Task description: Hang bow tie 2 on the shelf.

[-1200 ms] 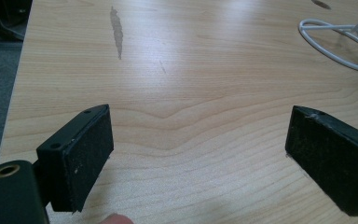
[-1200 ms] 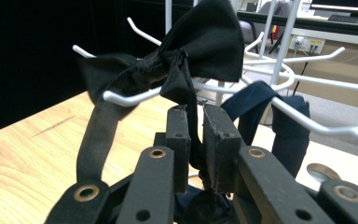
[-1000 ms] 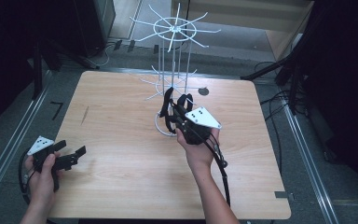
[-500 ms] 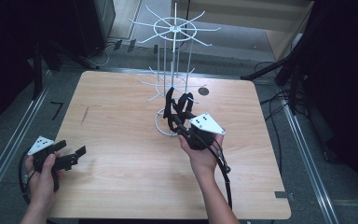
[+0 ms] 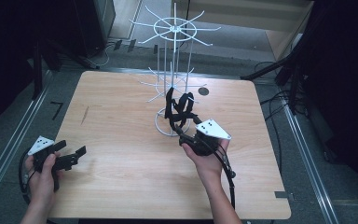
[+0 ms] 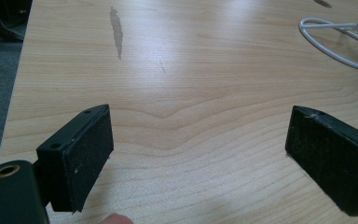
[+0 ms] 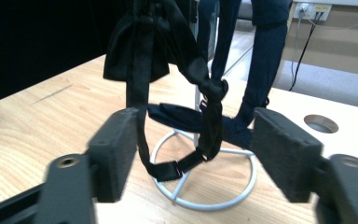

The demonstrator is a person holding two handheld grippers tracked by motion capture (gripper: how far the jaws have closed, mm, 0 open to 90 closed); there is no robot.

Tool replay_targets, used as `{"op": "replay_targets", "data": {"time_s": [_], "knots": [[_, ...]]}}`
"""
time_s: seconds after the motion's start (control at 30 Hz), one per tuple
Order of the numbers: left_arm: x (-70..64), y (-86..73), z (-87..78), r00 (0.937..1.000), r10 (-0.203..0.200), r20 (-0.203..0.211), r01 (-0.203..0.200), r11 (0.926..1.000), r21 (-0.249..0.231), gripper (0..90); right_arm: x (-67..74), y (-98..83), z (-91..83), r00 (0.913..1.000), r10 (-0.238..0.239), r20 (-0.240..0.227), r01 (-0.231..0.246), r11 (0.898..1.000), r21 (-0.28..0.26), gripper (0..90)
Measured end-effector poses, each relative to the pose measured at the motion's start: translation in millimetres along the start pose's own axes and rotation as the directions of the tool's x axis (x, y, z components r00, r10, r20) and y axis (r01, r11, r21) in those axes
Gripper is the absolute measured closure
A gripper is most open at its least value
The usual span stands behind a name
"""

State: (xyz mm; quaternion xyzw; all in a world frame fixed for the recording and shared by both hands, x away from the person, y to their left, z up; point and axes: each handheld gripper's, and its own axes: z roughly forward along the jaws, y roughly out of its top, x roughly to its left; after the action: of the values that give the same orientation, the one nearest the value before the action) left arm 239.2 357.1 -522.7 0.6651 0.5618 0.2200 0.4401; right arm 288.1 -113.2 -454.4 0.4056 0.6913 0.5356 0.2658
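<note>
Here, the left gripper [image 5: 70, 156] is held low at the table's [image 5: 121, 186] eight o'clock corner, its jaws spread wide over bare wood with nothing between them. At centre, a black strap garment [image 5: 179, 109] is hung on the white wire rack [image 5: 173, 32], whose ring base [image 7: 200, 200] is set on the tabletop. Just at the rack's five o'clock, the right gripper [image 5: 186, 135] is pointed at the garment; its jaws have just been opening and are released, one hanging strap [image 7: 142, 140] lying close beside the left pad [image 7: 116, 149] without being pinched. Grey floor and cables are seen around the table, dark curtains at the sides. Compared with a second ago, the right gripper is seen slightly lower, drawn back from the rack.
</note>
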Motion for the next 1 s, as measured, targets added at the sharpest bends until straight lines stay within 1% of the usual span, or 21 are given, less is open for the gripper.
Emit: {"op": "replay_targets", "data": {"time_s": [0.1, 0.27, 0.33, 0.37, 0.43, 0.7, 1.0], "knots": [[-0.2, 0.0, 0.1, 1.0, -0.001, 0.0, 0.001, 1.0, -0.001, 8.3, -3.3, -2.9, -3.5, 0.9999, 0.001, -0.01, -0.001, 1.0, -0.002, 25.7], [-0.3, 0.0, 0.0, 1.0, 0.002, 0.0, -0.002, 1.0, 0.001, 8.3, -8.2, -7.9, -7.3, 0.9995, 0.021, -0.025, -0.021, 1.0, 0.011, 19.4], [-0.3, -0.1, 0.0, 1.0, 0.002, 0.0, -0.002, 1.0, 0.001, 8.3, -10.3, -10.3, -8.7, 0.999, 0.026, -0.036, -0.026, 0.999, 0.023, 14.7], [-0.4, -0.1, 0.0, 1.0, 0.002, 0.0, -0.002, 1.0, 0.001, 8.3, -11.1, -11.4, -9.3, 0.999, 0.025, -0.036, -0.024, 0.999, 0.032, 13.9], [-0.2, -0.1, 0.1, 1.0, 0.001, 0.001, -0.001, 1.0, 0.001, 8.3, -13.0, -13.9, -11.5, 0.9993, 0.016, -0.034, -0.015, 0.999, 0.031, 13.7], [-0.3, 0.0, 0.2, 1.0, 0.0, 0.002, 0.0, 1.0, 0.001, 8.3, -24.1, -25.6, -20.7, 0.9992, 0.039, -0.01, -0.038, 0.998, 0.047, 13.1], [-0.3, 0.0, 0.1, 1.0, 0.001, 0.001, -0.001, 1.0, 0.003, 8.3, -38.0, -36.7, -32.9, 0.9993, 0.034, 0.017, -0.035, 0.997, 0.069, 13.1]]}}
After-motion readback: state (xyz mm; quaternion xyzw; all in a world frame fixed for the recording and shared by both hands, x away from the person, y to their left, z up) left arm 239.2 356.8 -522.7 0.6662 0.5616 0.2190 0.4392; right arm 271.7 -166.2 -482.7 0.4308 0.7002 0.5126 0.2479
